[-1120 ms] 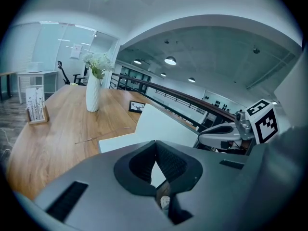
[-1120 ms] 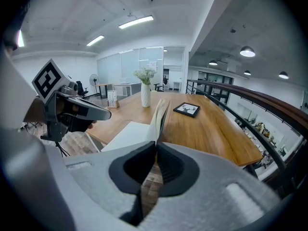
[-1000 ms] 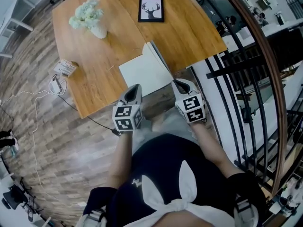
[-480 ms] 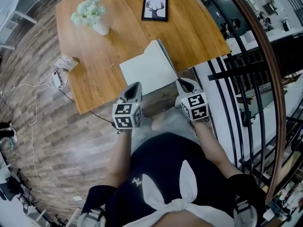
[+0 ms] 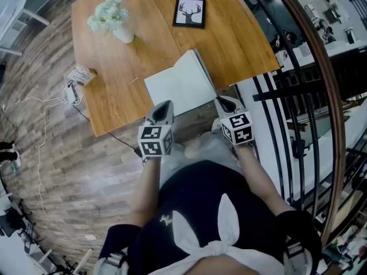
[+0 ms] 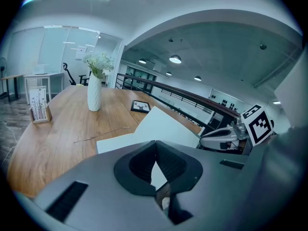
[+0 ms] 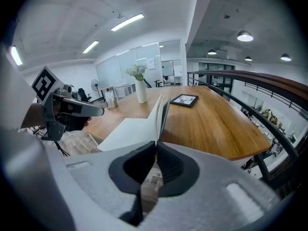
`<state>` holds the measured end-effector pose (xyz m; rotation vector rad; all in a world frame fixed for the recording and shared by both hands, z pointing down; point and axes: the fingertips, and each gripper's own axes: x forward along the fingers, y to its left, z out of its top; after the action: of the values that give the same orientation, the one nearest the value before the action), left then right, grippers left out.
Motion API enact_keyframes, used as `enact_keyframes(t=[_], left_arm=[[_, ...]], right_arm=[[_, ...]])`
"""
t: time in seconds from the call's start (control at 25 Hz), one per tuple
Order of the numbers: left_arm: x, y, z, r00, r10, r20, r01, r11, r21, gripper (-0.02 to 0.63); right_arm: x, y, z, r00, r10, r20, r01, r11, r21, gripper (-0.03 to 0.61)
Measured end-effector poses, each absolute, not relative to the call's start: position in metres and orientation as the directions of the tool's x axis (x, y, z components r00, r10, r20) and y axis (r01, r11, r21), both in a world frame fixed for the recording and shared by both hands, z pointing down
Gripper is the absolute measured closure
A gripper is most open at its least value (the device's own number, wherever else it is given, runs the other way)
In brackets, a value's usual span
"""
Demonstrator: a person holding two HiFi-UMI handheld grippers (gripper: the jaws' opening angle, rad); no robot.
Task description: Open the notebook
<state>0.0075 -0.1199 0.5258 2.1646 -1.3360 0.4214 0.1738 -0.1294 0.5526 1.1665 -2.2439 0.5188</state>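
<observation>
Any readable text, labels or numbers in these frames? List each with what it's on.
No legible text anywhere.
Card stand: print too small to read.
Framed picture: deer head only, no words.
Marker cubes: square patterns, no letters.
Notebook: visible page blank.

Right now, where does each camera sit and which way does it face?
Head view: on the person's head, facing steeply down at wooden table and half-open white notebook; shows torso, forearms, left gripper, right gripper.
Left gripper view: on left gripper, looking along its shut jaws across the table toward white flower vase.
Right gripper view: on right gripper, looking along its shut jaws at the notebook's raised pages.
Shared: all show notebook, vase, black-framed deer picture.
</observation>
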Motion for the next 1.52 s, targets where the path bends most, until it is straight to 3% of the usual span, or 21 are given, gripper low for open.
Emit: enact_keyframes(t=[0.72, 1.52], left_arm=[[0.006, -0.121, 0.529, 0.398, -0.731, 0.554, -0.916, -0.288, 0.279, 0.596], [0.020, -0.138, 0.544, 0.339, -0.754, 0.563, -0.933, -0.193, 0.303, 0.597]], right_arm=[[0.207, -0.144, 0.593, -0.479, -0.561, 0.675, -0.853, 0.478, -0.209, 0.563], [0.225, -0.160, 0.649, -0.555, -0.406, 0.726, -0.815, 0.438, -0.379, 0.560]])
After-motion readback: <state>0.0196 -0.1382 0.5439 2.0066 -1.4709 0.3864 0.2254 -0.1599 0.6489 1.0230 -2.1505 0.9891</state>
